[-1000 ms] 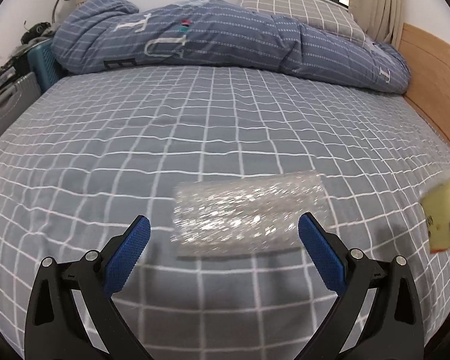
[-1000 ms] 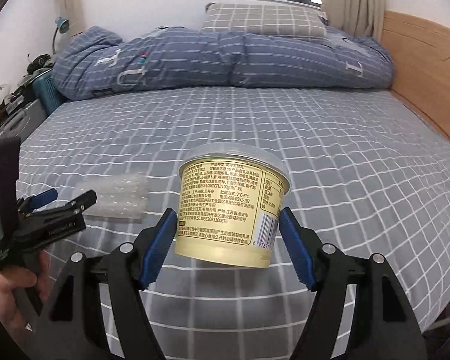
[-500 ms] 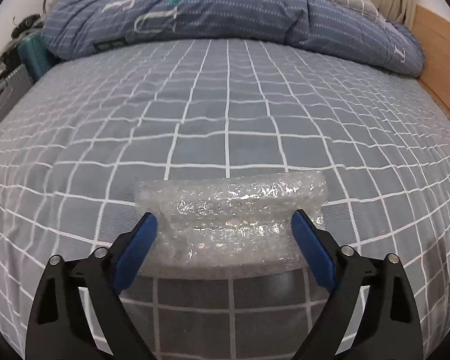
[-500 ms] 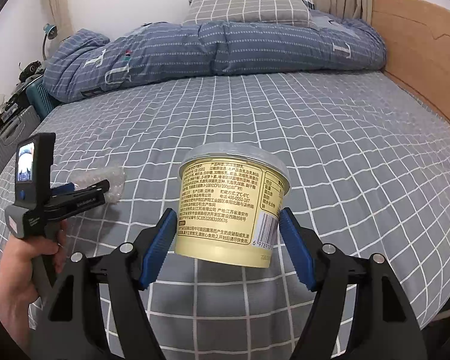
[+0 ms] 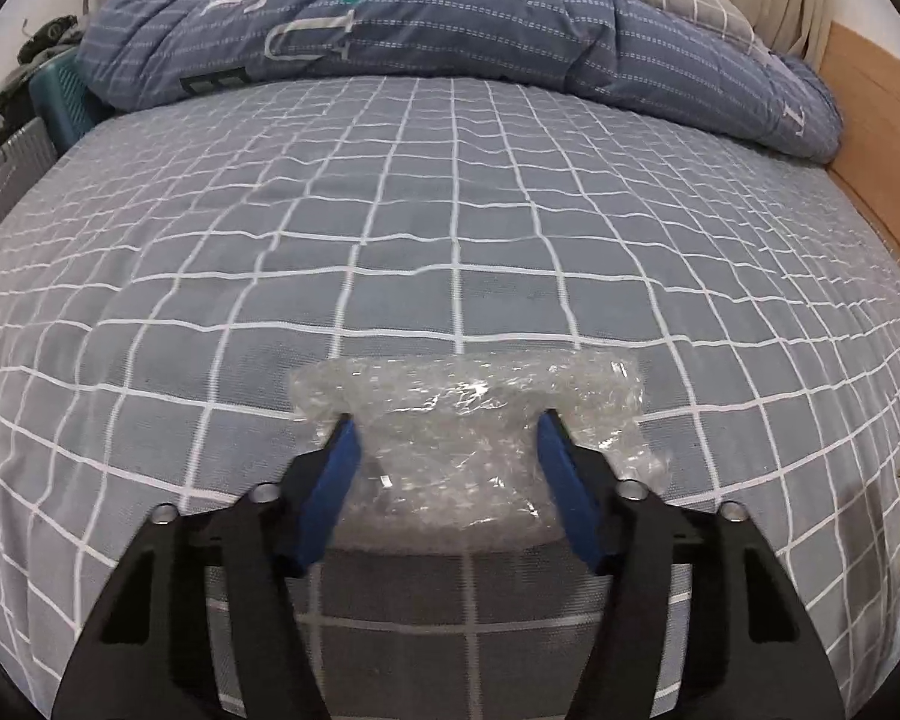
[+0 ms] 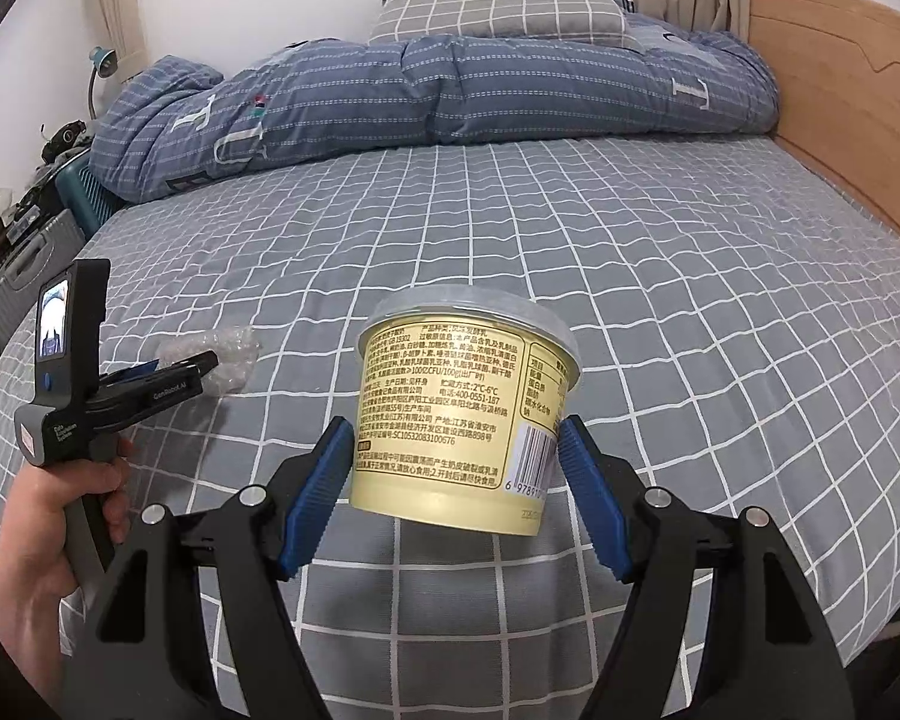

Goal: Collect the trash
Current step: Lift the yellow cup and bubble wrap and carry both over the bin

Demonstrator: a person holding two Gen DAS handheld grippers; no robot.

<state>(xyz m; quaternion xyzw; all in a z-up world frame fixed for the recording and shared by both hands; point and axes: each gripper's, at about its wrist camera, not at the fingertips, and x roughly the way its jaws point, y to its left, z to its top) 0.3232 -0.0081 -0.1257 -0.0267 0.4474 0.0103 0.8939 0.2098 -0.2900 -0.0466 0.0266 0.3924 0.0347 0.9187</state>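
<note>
Pinching the crumpled bubble wrap (image 5: 468, 420) between its 2 part-closed blue pads, the left gripper (image 5: 447, 426) needed a firm squeeze and straight lift off the bedsheet (image 5: 390, 210), while the right gripper (image 6: 456, 438) clamped the yogurt tub (image 6: 459, 414) aloft.

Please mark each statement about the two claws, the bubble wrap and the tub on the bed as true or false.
1. The left claw squeezes the bubble wrap. True.
2. The right claw is empty. False: it holds a yellow tub.
3. The tub has no lid. False: a lid covers it.
4. The bed sheet has a grid pattern. True.
5. The duvet is spread flat over the bed. False: it is bunched at the far end.
</note>
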